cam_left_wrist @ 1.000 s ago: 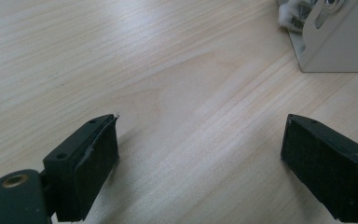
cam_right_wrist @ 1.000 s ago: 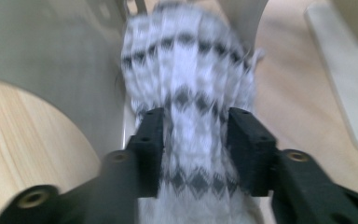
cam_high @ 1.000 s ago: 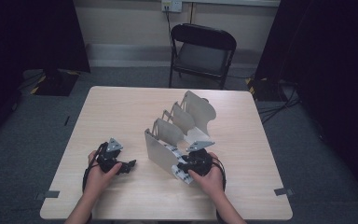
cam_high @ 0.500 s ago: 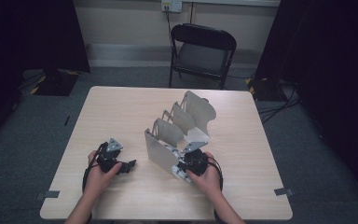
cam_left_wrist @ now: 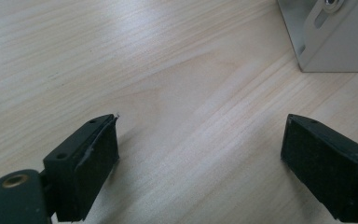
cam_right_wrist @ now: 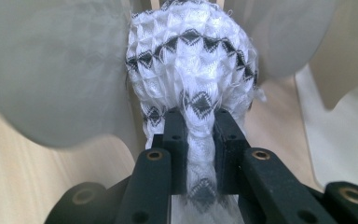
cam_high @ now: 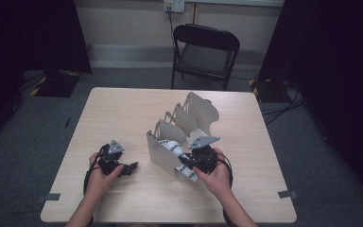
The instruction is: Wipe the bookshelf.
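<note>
White cloth [cam_right_wrist: 191,70] with a black diamond pattern is sitting in the near slot of the metal rack [cam_high: 163,153], which is standing on the wooden table [cam_high: 123,109] right of centre. The right gripper [cam_right_wrist: 200,140] has just been closing its jaws, and they are now pinching a bunched fold of that cloth between the pads. The left gripper [cam_left_wrist: 200,154] is resting on the table to the left of the rack, its jaws spread wide with nothing between them.

The step in hand looks like drawing the cloth out of the rack. To do it well, I would be lifting straight up along the slot (not sideways), so the fabric is not snagging on the metal dividers, and keeping the pinch firm on the thick fold rather than a loose edge.

The right gripper view is showing the weave and the clamped fold up close; the high view is showing the cloth as a strip trailing toward the near edge of the rack, and both hands.
</note>
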{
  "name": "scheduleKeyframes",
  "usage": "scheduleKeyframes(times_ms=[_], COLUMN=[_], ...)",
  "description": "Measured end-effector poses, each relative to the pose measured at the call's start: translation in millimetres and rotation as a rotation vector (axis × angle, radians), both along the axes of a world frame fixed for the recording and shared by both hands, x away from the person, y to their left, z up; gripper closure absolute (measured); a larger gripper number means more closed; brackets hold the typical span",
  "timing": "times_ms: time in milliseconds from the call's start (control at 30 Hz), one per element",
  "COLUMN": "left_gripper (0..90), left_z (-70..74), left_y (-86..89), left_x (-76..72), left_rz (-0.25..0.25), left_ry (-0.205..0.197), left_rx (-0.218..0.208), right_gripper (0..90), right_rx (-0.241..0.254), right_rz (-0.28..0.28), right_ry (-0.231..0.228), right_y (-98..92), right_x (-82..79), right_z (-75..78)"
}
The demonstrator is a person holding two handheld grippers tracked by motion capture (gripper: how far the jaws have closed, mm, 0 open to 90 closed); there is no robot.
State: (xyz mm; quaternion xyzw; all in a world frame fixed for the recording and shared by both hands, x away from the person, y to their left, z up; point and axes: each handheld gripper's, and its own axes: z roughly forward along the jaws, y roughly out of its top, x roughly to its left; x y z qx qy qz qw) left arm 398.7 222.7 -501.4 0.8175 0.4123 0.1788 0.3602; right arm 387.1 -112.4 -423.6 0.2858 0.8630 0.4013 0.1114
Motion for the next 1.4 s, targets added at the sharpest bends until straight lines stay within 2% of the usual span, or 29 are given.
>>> scheduleKeyframes(times_ms=[133, 367, 433, 533, 800, 1133, 1400], left_gripper=[10.8, 10.8, 10.8, 10.8, 10.8, 10.8, 10.8], left_z=[0.0, 0.2, 0.0, 0.0, 0.2, 0.1, 0.2], left_y=[0.0, 0.3, 0.0, 0.1, 0.3, 0.3, 0.3], left_x=[0.0, 0.1, 0.0, 0.0, 0.2, 0.2, 0.2], left_rz=[0.0, -0.002, 0.0, -0.001, -0.002, -0.002, -0.002], left_ry=[0.0, -0.001, 0.0, 0.0, -0.002, -0.002, -0.002], left_rx=[0.0, 0.004, 0.0, 0.001, 0.004, 0.004, 0.005], right_gripper=[78.2, 78.3, 78.3, 78.3, 78.3, 78.3, 78.2], right_rx=[0.033, 0.118, 0.109, 0.069, 0.034, -0.006, -0.005], right_rz=[-0.001, -0.013, -0.022, -0.022, -0.064, -0.081, -0.093], right_ry=[-0.021, -0.081, -0.088, -0.066, 0.023, 0.081, 0.11], right_y=[-0.5, 0.0, 2.9, 8.4, 2.2, -0.6, 1.2], right_x=[1.6, 12.1, 15.7, 21.3, 26.6, 23.7, 20.3], right_z=[21.0, 59.6, 62.9, 50.5, 2.3, -33.0, -50.4])
